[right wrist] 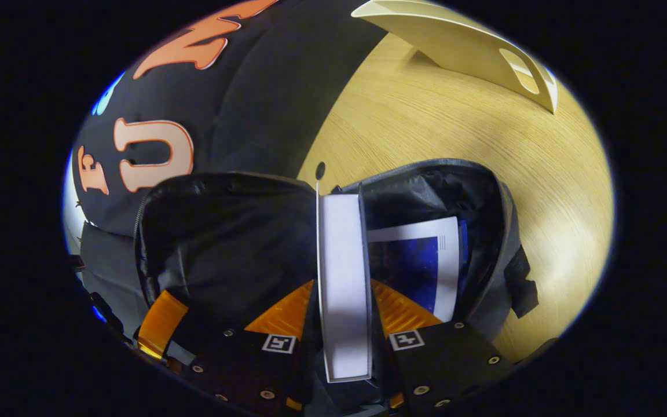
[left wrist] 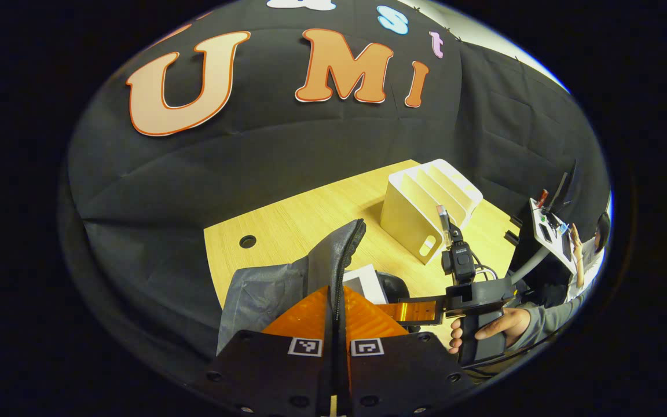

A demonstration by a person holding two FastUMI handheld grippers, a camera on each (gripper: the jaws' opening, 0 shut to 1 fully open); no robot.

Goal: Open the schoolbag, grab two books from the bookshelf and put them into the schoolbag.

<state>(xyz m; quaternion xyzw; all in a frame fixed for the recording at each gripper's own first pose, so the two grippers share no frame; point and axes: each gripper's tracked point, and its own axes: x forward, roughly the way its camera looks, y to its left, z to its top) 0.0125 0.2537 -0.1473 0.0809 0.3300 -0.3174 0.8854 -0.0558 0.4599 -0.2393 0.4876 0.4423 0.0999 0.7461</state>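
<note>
Right gripper view, book (right wrist: 342, 278) inside schoolbag (right wrist: 223, 231) mouth

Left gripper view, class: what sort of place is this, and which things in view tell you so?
Probably a recording booth set up as a study desk: a black cloth wall behind a wooden table, a white book rack, and a grey schoolbag pinched by the left hand-held gripper.

Grey woven-cloth schoolbag (left wrist: 275, 284): matt, slightly rough, with a dark crinkled lining. Pale wood-grain tabletop (right wrist: 461, 127): smooth, low sheen. Cream plastic bookshelf rack (left wrist: 426, 202): smooth, matt. White paper-paged book (right wrist: 342, 278): matt page edges; second, blue-covered book (right wrist: 420, 266): smooth cover.
</note>
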